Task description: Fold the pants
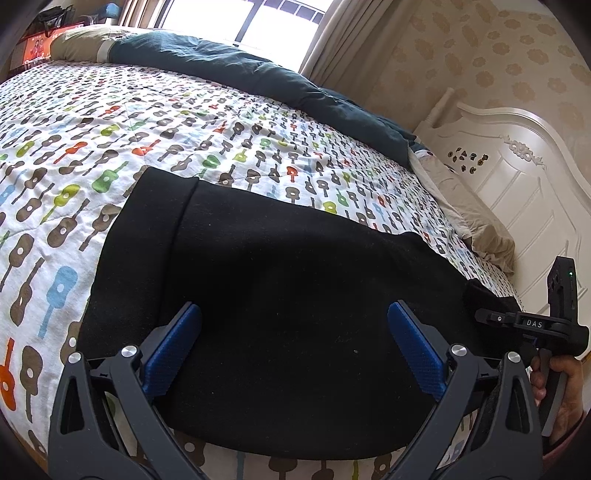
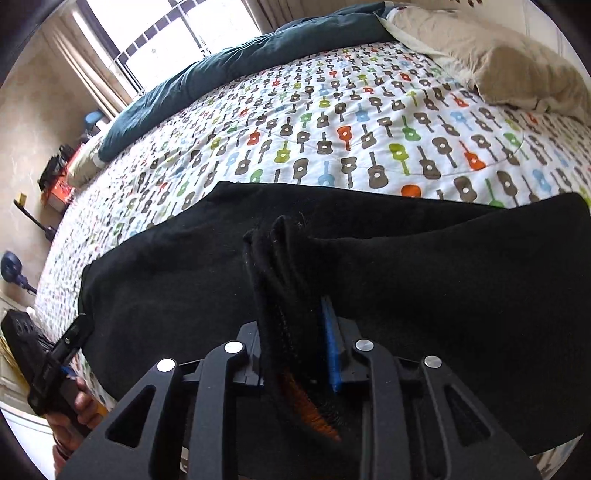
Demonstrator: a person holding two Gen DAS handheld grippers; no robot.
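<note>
A: Listing item one: black pants, laid flat across the near edge of the bed, on a guitar-print bedspread. One folded end lies at the far left of the left wrist view.

B: Left gripper?

A: Jaws wide apart, blue pads above the cloth with nothing between them. It hovers over the middle of the pants.

B: Right gripper?

A: Jaws narrow, with a bunched fold of the pants standing up between them. The fold hides one pad; the blue pad lies against the cloth. Whether it presses hard or has slackened, I cannot tell for sure, though the fold stays upright in the jaws.

B: Other stock?

A: Dark teal blanket along the far side, beige pillow at the far right, white headboard, curtained window.
</note>
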